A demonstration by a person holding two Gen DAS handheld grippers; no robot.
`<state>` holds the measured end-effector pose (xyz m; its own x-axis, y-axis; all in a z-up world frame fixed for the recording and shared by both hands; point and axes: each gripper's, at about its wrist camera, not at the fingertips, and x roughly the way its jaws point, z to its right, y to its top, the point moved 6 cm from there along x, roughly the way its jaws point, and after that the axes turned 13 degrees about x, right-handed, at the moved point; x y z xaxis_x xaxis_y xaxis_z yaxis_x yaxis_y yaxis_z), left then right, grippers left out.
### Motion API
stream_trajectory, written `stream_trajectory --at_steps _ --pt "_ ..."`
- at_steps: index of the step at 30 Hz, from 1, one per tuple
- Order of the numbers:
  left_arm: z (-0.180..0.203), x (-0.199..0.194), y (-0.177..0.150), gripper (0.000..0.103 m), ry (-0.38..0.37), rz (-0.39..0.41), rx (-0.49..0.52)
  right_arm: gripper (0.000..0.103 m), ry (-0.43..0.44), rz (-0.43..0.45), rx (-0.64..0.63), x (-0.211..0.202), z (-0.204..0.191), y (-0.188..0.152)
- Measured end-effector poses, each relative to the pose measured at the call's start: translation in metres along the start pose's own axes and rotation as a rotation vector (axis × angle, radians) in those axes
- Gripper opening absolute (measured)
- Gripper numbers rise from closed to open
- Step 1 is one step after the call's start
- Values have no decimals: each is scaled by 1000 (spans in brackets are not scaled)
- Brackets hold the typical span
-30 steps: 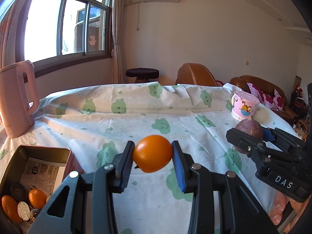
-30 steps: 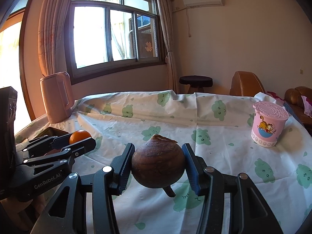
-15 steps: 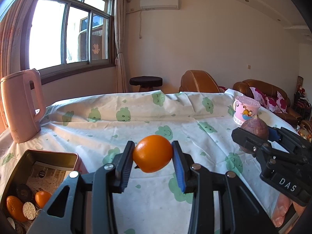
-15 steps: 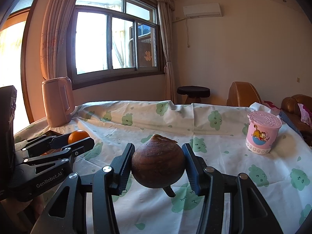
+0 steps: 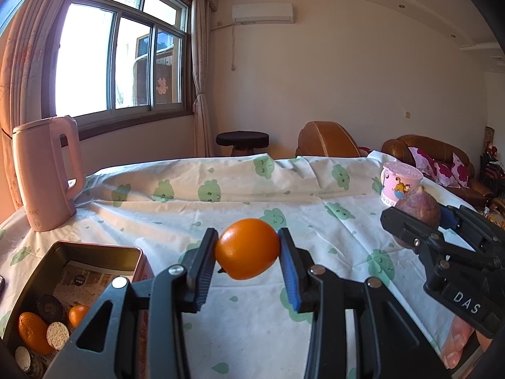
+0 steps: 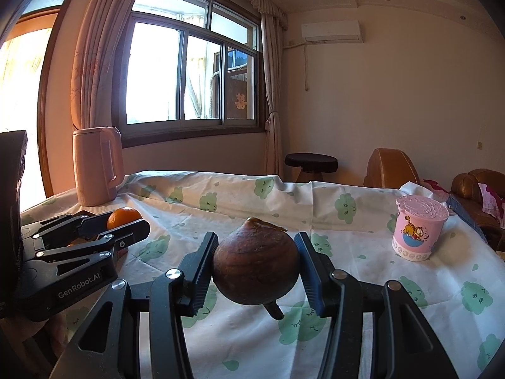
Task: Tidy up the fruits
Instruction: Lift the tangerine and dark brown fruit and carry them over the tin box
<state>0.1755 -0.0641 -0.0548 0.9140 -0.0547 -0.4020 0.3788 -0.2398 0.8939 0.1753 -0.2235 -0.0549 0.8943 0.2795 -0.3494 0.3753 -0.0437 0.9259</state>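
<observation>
My left gripper [image 5: 247, 249] is shut on a small orange [image 5: 247, 248], held above the table's cloth. My right gripper [image 6: 255, 268] is shut on a round brown fruit [image 6: 255, 262] with a short stem, also off the cloth. In the left wrist view the right gripper [image 5: 419, 221] and its brown fruit [image 5: 418, 206] show at the right. In the right wrist view the left gripper [image 6: 126, 224] and the orange [image 6: 122, 215] show at the left. An open metal tin [image 5: 94, 249] at the lower left holds more oranges [image 5: 79, 314] and round cakes.
A pink kettle [image 5: 47, 173] stands at the table's far left. A pink cartoon cup [image 6: 418, 227] stands at the far right. A cloth with green prints [image 5: 252, 195] covers the table. A stool [image 5: 242, 140] and brown sofas stand beyond it.
Both views have tilted up a little, so the table and tin sit lower in the picture. Both grips are unchanged.
</observation>
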Motion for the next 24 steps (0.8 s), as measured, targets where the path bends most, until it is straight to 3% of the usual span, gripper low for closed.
stream_trajectory --at_steps 24 --pt "-30 -50 -19 40 7 11 -4 52 166 -59 30 -14 -67 -4"
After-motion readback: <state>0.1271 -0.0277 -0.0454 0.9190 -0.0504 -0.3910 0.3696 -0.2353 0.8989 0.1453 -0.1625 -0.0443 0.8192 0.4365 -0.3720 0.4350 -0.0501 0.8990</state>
